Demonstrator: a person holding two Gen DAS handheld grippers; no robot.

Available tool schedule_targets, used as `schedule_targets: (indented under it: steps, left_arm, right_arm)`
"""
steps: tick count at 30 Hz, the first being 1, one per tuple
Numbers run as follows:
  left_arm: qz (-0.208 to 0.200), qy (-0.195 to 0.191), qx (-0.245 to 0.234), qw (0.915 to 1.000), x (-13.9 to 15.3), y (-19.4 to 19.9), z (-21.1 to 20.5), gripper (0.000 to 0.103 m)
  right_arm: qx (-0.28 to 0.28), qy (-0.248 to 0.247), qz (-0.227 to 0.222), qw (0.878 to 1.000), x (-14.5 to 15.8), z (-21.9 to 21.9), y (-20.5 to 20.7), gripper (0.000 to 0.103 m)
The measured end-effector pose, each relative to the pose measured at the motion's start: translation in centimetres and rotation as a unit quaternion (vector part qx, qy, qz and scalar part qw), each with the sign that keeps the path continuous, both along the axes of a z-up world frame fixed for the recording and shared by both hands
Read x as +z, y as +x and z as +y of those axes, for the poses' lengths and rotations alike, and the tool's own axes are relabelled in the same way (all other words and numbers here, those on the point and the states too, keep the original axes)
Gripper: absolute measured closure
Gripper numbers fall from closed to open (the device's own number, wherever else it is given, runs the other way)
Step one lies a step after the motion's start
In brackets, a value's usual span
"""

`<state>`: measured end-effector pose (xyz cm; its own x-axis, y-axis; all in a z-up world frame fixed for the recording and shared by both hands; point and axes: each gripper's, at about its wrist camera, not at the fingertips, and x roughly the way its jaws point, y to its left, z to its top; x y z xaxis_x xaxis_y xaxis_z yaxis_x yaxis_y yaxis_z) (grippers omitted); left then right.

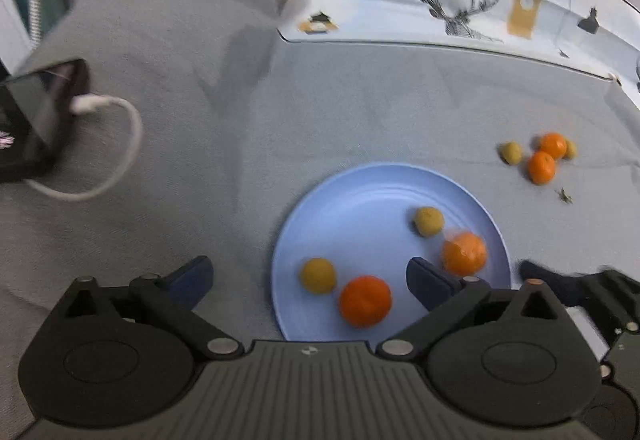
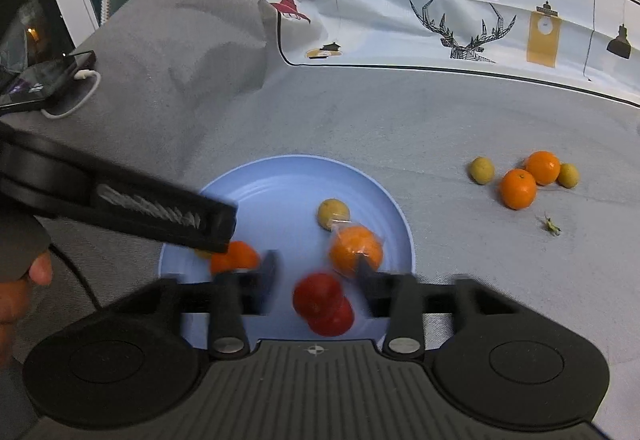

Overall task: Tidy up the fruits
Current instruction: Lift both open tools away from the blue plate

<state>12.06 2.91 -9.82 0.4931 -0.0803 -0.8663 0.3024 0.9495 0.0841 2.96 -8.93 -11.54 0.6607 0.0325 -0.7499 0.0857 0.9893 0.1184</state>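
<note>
Four loose fruits [image 2: 520, 176] lie on the grey cloth [image 2: 400, 128], to the right of and beyond the blue plate [image 2: 280, 176]. The right claw [image 2: 316, 274] is nearer them, jaws spread over a red fruit [image 2: 322, 304]. The left claw [image 1: 308, 276] gapes empty.

My left gripper [image 1: 308, 282] hangs over the near left part of the plate [image 1: 360, 192], jaws wide, nothing between them. On the plate under it: an orange [image 1: 365, 301] touching a small fruit [image 1: 318, 275] on its left. Further right on the plate, a second orange [image 1: 464, 253], another small fruit [image 1: 428, 221] just behind it. My right gripper [image 2: 316, 276] is over the plate's near edge, a tomato [image 2: 323, 304] between its parted jaws. Right of the plate, on the cloth [image 1: 360, 112]: a cluster of fruit [image 2: 524, 173]. Far left: a phone [image 1: 36, 120] with a cable [image 1: 120, 144] plugged in.
</note>
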Motion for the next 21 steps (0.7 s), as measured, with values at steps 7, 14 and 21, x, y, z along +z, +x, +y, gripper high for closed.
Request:
schedule_targets:
  steps: [7, 14, 21]
  left_arm:
    - [0.003, 0.024, -0.003, 0.9997, 2.2, -2.9, 0.3, 0.000]
    - [-0.037, 0.009, 0.023, 0.9990, 7.0, -7.8, 0.6, 0.000]
    - [-0.075, -0.005, 0.039, 0.9964, 11.5, -12.0, 0.8, 0.000]
  right_arm:
    - [-0.037, -0.009, -0.009, 0.999, 2.7, 0.1, -3.6, 0.007]
    - [-0.115, 0.052, -0.016, 0.992, 6.4, 1.8, -9.2, 0.001]
    - [-0.118, 0.048, -0.051, 0.991, 9.8, 3.2, -13.3, 0.001]
